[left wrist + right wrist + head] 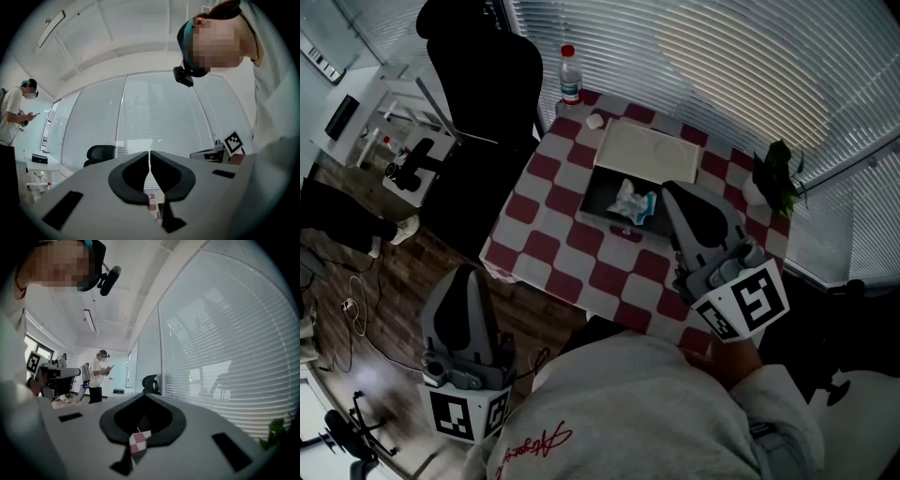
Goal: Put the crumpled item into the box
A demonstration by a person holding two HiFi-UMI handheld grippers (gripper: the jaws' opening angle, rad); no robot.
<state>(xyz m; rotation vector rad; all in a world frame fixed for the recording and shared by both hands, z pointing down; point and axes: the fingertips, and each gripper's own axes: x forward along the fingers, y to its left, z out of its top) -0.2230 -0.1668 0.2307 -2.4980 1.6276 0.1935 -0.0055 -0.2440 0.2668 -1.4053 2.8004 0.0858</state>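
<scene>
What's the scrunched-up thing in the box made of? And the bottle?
The scrunched-up thing looks like thin paper or tissue, white with blue-green, matte and creased. The bottle looks like clear plastic with a red cap, though it could be glass.

One red-and-white checked surface (546,246) carries one open dark box (598,199) with one pale lid (642,150) lying just behind it. One crumpled white-and-blue item (633,202) lies inside the box. One clear plastic bottle with a red cap (570,77) stands at the far corner, with one small white lump (595,120) beside it. One green potted plant (780,173) sits at the right edge. One black office chair (483,66) stands beyond. There are two grey grippers, the left gripper (467,274) and the right gripper (668,189), each with two jaws and one marker cube. Two bystanders (99,376) (62,360) stand far off in the right gripper view.
</scene>
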